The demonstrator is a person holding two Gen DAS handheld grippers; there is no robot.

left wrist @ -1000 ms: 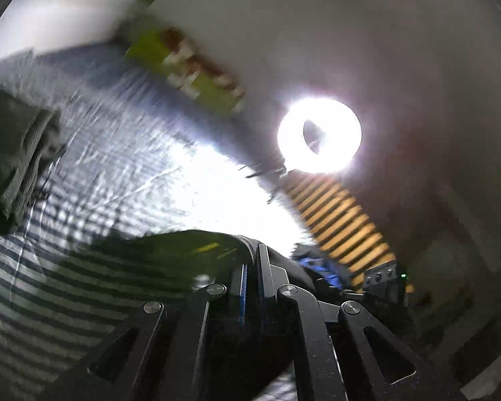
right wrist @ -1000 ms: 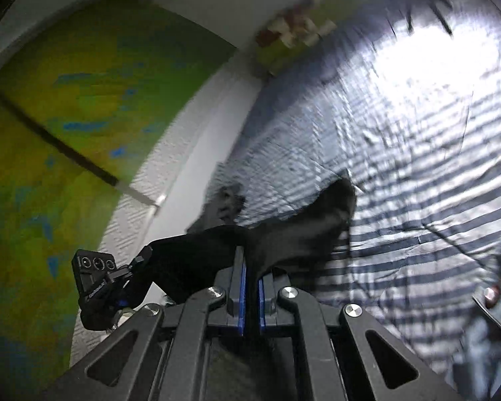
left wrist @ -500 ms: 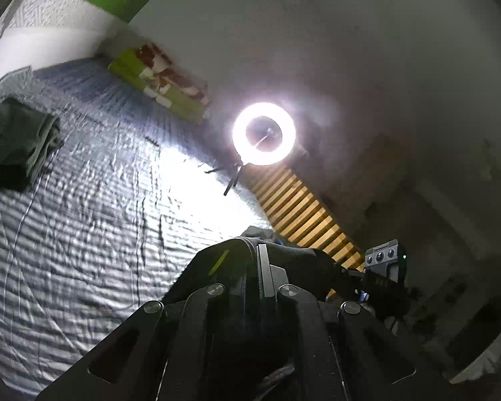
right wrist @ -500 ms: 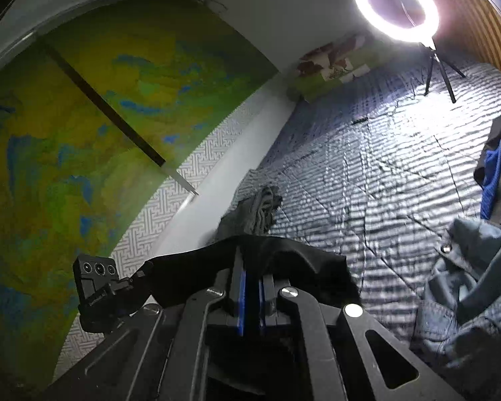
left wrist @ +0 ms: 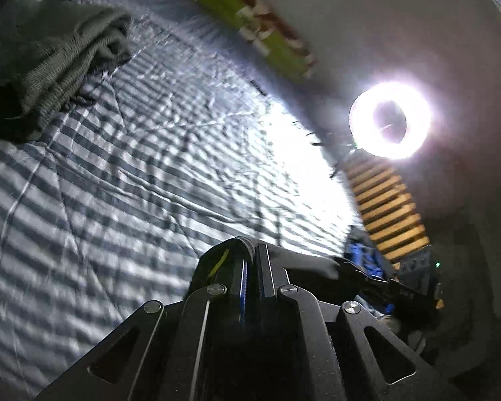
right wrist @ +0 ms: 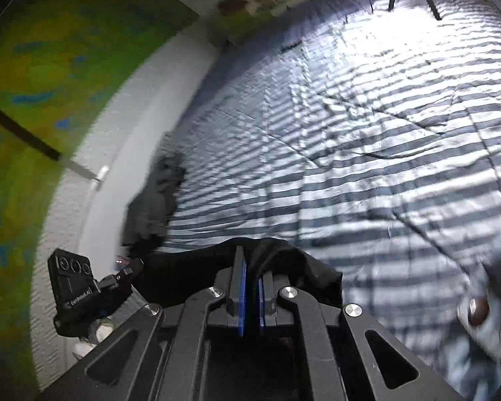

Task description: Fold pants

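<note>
Black pants [left wrist: 304,260] hang stretched between my two grippers above a grey quilted bed cover [left wrist: 133,173]. My left gripper [left wrist: 252,250] is shut on one end of the dark cloth, which bunches over its fingertips. In the right wrist view the same black pants [right wrist: 294,264] drape over my right gripper [right wrist: 250,254], shut on the other end. Each view shows the other gripper off to the side, the right gripper [left wrist: 400,294] low right and the left gripper [right wrist: 73,294] low left. Most of the pants hangs hidden below the grippers.
A folded grey-green garment [left wrist: 46,56] lies at the bed's far left edge, seen too in the right wrist view as the grey-green garment [right wrist: 157,200] by the white wall. Denim clothes [right wrist: 484,317] lie low right. A bright ring light [left wrist: 389,123] stands beyond the bed, with a patterned pillow [left wrist: 267,43].
Both grippers rose with the pants half a second ago, then dropped back toward the bed. The cover now fills more of both views, and the grip on the cloth is unchanged.
</note>
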